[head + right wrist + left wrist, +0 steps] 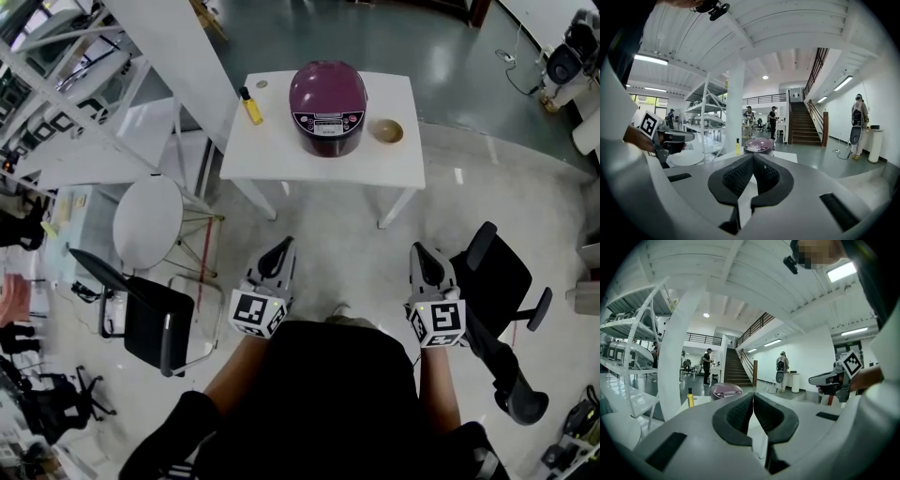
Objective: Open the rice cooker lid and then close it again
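- 2 hand-held grippers, left gripper (281, 246) and right gripper (419, 251), side by side in front of the person's body. Both are over the floor, point toward the table and are well apart from it.
- Left gripper: jaws together, nothing between the pads.
- Right gripper: jaws together, nothing between the pads.
- 1 rice cooker (327, 105): purple, lid down, control panel facing the person, at the middle of the white table (281, 155), toward its far edge.
- 1 yellow bottle (251, 107), dark cap, left of the cooker.
- 1 small bowl (386, 130), just right of the cooker.
- 1 round white stool (148, 222) and 1 black chair (141, 319), on the floor at left.
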Available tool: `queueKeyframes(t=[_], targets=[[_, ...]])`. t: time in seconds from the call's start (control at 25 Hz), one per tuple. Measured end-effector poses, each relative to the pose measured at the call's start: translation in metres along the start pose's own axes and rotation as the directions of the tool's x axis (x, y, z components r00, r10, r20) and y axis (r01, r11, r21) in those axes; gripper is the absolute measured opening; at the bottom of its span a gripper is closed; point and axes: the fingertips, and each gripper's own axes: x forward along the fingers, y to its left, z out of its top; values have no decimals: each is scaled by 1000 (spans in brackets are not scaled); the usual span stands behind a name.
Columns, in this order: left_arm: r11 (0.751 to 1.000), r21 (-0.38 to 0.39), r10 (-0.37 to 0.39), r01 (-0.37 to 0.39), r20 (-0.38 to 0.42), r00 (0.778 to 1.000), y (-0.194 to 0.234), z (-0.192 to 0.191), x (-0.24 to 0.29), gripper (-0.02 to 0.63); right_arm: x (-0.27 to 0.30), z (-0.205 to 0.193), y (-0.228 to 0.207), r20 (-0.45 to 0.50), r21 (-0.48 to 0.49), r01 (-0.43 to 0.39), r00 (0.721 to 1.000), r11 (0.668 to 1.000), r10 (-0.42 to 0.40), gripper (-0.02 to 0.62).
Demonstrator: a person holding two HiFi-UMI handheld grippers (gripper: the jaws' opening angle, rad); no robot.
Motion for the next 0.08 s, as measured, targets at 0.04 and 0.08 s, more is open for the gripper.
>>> queueKeyframes(t=[0.04, 0.08], targets=[[1000, -1, 2, -2, -4, 1000, -2, -1, 1, 5, -1, 0, 0, 1, 0, -2, 1000, 1000, 2, -2], [1000, -3, 4, -4, -9, 1000, -5, -2, 2, 5, -3, 0, -1, 3, -1, -3, 1000, 1000, 3, -2]])
